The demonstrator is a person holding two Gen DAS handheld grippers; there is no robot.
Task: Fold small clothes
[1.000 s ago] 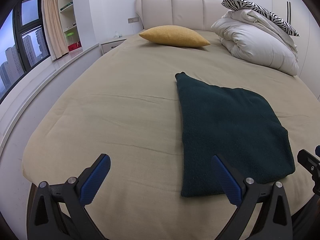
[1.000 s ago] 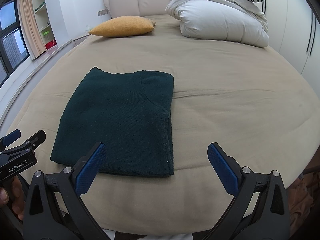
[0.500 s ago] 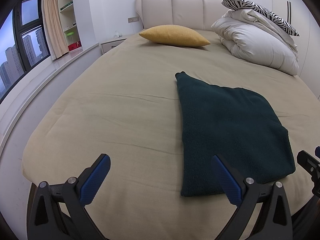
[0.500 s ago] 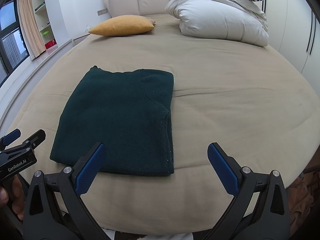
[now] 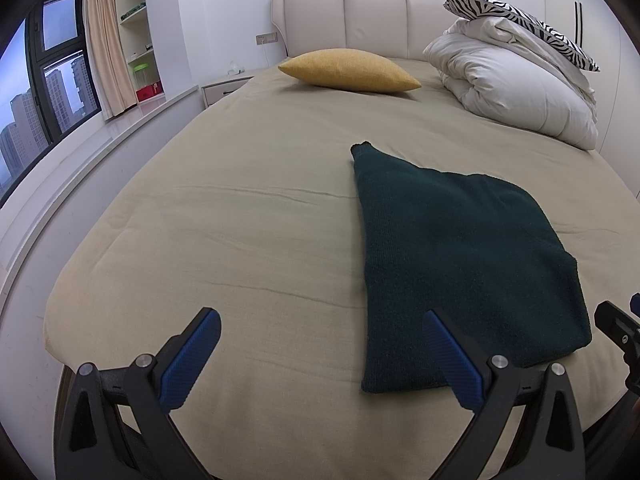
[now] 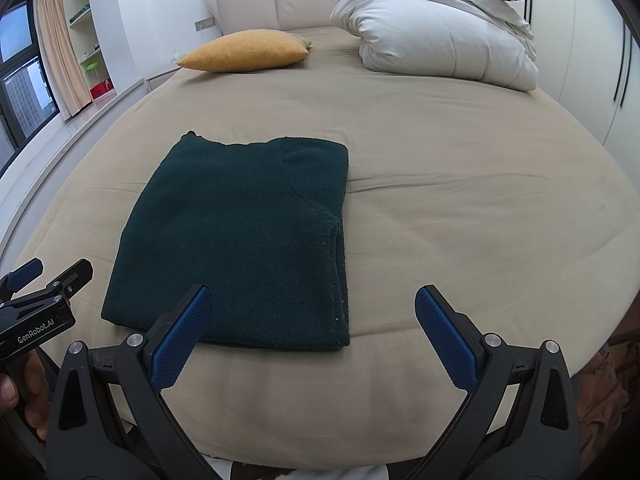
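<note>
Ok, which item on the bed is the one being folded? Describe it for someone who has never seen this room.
Start at the large round bed with the beige sheet. Near its foot edge lies a dark green knitted garment, folded flat into a rectangle. Unlike the mustard-yellow cushion and white bundled duvet by the headboard, it is dark, flat and closest to the cameras.

Dark green sweater on a tan bed; mustard pillow, white duvet, zebra-striped cushion, beige headboard, blue pads.
</note>
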